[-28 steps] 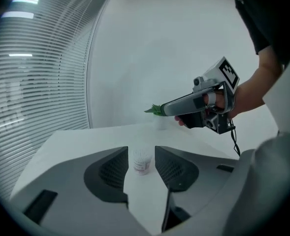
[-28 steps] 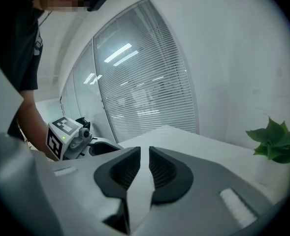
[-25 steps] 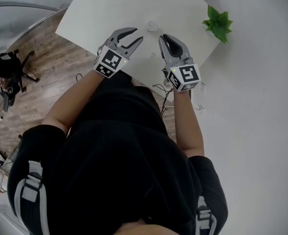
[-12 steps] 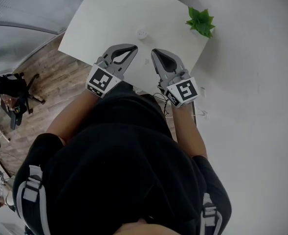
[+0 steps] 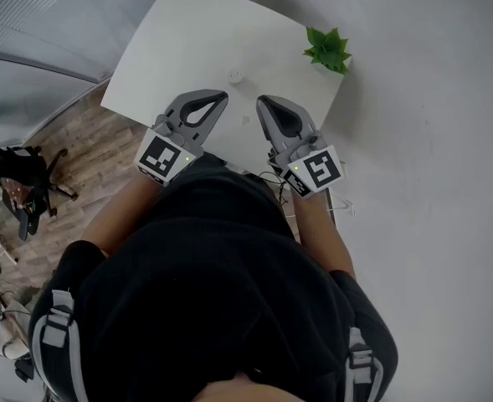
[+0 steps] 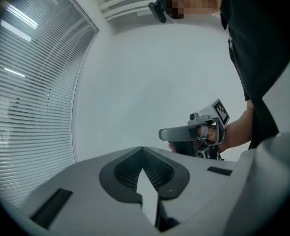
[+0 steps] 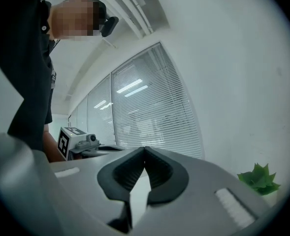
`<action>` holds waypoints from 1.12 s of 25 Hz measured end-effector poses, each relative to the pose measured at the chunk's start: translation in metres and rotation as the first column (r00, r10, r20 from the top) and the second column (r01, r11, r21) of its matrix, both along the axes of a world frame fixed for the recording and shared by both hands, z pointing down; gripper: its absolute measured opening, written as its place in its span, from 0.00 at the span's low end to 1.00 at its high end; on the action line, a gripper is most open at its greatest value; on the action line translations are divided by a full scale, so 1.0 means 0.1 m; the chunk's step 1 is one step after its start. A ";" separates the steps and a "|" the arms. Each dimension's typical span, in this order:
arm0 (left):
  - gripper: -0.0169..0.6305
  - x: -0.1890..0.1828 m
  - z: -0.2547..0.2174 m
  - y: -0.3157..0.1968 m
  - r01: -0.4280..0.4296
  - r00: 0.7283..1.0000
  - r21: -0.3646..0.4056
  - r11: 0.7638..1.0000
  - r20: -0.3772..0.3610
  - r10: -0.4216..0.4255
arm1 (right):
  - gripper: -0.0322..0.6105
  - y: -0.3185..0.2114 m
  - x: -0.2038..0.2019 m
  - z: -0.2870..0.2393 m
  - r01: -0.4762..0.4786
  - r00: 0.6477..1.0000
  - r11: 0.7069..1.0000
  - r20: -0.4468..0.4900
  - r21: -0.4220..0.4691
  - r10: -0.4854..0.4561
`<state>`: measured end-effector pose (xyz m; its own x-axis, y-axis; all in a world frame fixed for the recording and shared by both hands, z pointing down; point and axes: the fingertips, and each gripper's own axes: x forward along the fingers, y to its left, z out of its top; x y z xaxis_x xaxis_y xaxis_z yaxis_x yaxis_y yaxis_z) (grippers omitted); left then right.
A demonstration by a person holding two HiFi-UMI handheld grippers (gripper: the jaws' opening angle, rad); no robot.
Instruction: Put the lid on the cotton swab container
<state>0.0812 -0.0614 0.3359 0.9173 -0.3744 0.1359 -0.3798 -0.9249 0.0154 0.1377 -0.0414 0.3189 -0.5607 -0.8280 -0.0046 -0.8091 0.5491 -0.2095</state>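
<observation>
**Both grippers closed and empty, container waiting ahead of them**

A second ago the left gripper [image 5: 223, 97] had its jaws spread. Now they are pressed together, and both tools sit a little nearer the table's near edge.

The person [image 5: 213, 291], in a black top, stands over the white table [image 5: 171, 40] with a tool in each hand and the forearms reaching forward. The table top runs out ahead of both sets of jaws, with wooden floor [image 5: 79, 149] showing off to the left gripper's outer side.

From its own camera, the left gripper has its ribbed pads meeting at the tip with nothing between them. The right gripper [image 5: 262, 101] looks the same in its own view, tips touching and nothing held. The two tools lie side by side and apart, tips pointing roughly the same way across the table. Each one shows up in the other's camera, held in a bare hand.

The green plant [image 5: 326, 48] stands at the table's far corner, ahead of the right jaws and well out to their outer side.

The cotton swab container [image 5: 236, 77], small, white and round, sits on the table just ahead of the left jaws' tips, toward the right gripper's side. Neither tool touches it. It is too small from here to tell whether the lid is on it.
</observation>
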 end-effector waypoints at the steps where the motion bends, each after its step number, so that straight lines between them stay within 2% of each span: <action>1: 0.04 -0.01 -0.03 -0.02 0.002 1.000 0.004 1.000 -0.011 -0.002 | 0.07 -0.01 0.00 -0.04 -0.005 1.000 1.000 -0.003 0.010 0.006; 6: 0.04 -0.01 -0.16 -0.08 0.001 1.000 0.042 0.999 -0.023 0.000 | 0.07 -0.02 -0.02 -0.15 -0.014 1.000 0.999 -0.025 0.037 0.015; 13: 0.04 -0.03 -0.32 -0.04 0.008 0.998 0.047 0.999 -0.055 -0.005 | 0.07 0.04 -0.05 -0.24 -0.011 0.999 0.998 -0.029 0.056 0.013; 20: 0.04 -0.09 -0.28 -0.05 0.025 1.000 0.043 0.999 -0.009 -0.025 | 0.07 0.06 -0.10 -0.22 -0.003 1.000 0.998 -0.028 0.058 0.005; 28: 0.04 -0.08 -0.29 0.02 0.007 1.000 0.056 0.998 -0.022 -0.006 | 0.07 0.12 -0.08 -0.21 -0.010 0.999 0.998 -0.033 0.055 0.012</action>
<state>0.0737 -0.0598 0.3067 0.9172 -0.3871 0.0944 -0.3862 -0.9220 -0.0278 0.1292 -0.0296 0.2984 -0.5520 -0.8332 -0.0320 -0.8213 0.5499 -0.1521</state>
